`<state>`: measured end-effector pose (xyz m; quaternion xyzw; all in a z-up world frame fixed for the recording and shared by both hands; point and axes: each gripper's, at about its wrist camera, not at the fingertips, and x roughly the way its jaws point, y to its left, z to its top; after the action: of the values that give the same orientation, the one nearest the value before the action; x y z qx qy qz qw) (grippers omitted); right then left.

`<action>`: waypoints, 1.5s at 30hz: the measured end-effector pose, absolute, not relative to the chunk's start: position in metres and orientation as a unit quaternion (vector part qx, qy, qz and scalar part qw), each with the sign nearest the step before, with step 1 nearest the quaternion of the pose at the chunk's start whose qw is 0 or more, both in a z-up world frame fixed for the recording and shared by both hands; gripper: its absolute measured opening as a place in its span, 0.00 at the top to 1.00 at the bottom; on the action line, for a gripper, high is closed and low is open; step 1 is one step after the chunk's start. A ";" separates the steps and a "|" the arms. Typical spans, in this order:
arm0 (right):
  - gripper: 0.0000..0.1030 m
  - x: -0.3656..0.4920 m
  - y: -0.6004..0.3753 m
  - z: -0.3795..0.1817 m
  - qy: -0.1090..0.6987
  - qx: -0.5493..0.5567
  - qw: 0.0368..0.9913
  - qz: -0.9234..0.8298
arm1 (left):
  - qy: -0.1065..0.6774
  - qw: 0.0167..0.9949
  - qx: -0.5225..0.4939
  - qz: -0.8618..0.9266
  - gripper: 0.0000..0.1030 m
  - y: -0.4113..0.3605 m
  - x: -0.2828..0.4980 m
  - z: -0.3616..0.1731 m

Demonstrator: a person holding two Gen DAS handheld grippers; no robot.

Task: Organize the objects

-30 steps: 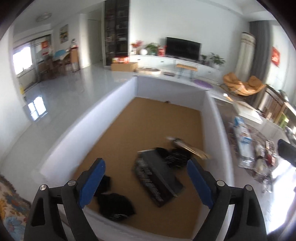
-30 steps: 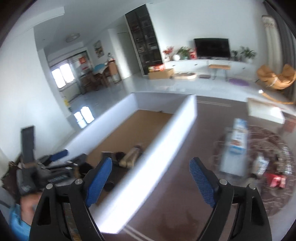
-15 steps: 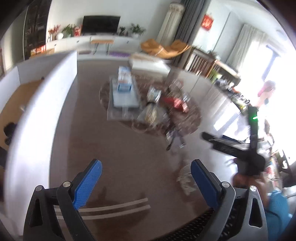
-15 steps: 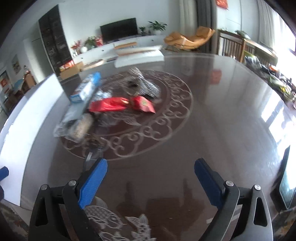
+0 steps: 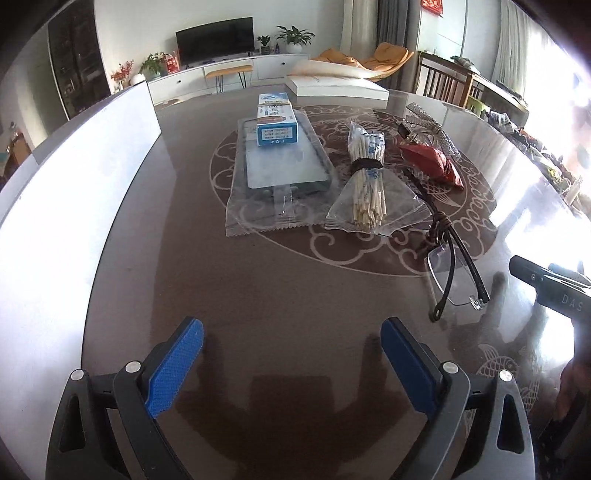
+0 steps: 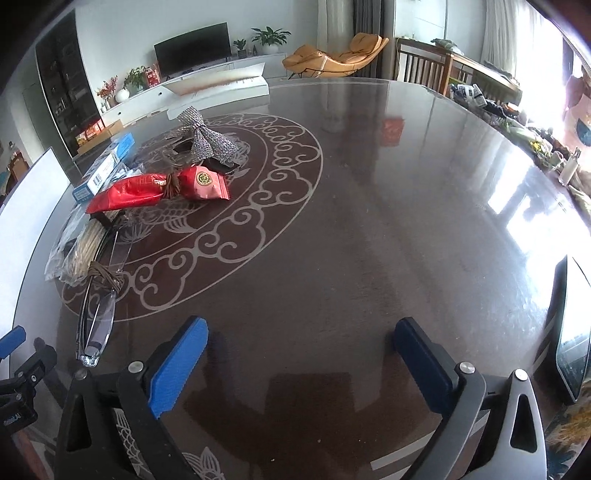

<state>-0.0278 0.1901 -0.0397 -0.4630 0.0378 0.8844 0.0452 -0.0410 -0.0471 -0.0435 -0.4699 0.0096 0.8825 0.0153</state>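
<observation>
Black gripper (image 5: 291, 354) frames, blue textured pads (image 5: 173, 369) (silver screws)

White walls, a television (image 5: 215, 36) on a long white cabinet (image 5: 229, 74), orange lounge chair (image 6: 334, 55), bright windows at right.

one pair of glasses (image 5: 452, 273), one toothpick bundle (image 5: 369, 184), two red packets (image 6: 159, 186), one blue box (image 5: 276, 123).

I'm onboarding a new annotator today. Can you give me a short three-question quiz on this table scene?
1. True or false: the blue box lies on the flat clear-wrapped pack.
2. Which lies nearest the left tool: A) glasses B) red packet C) sparkly bow?
3. Fill in: the bundle of sticks sits in a clear ____.

Key: 1 true; 2 A; 3 bag.
</observation>
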 end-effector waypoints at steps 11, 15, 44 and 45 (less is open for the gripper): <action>0.00 -0.038 0.182 -0.045 0.027 -0.460 0.061 0.885 | -0.002 -0.003 -0.458 0.889 0.00 -0.046 -0.055 -0.051; 0.00 -0.041 0.179 -0.046 0.022 -0.461 0.055 0.886 | -0.002 -0.005 -0.458 0.889 0.00 -0.047 -0.060 -0.050; 0.00 -0.042 0.176 -0.047 0.018 -0.461 0.044 0.886 | 0.001 0.004 -0.459 0.889 0.00 -0.051 -0.099 -0.049; 0.00 -0.042 0.177 -0.046 0.018 -0.461 0.044 0.886 | 0.001 0.004 -0.459 0.889 0.00 -0.051 -0.100 -0.049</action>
<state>-0.0424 0.1770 -0.0464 -0.4605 0.0181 0.8864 0.0435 -0.1005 -0.0513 -0.0488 -0.4588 0.0005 0.8885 0.0041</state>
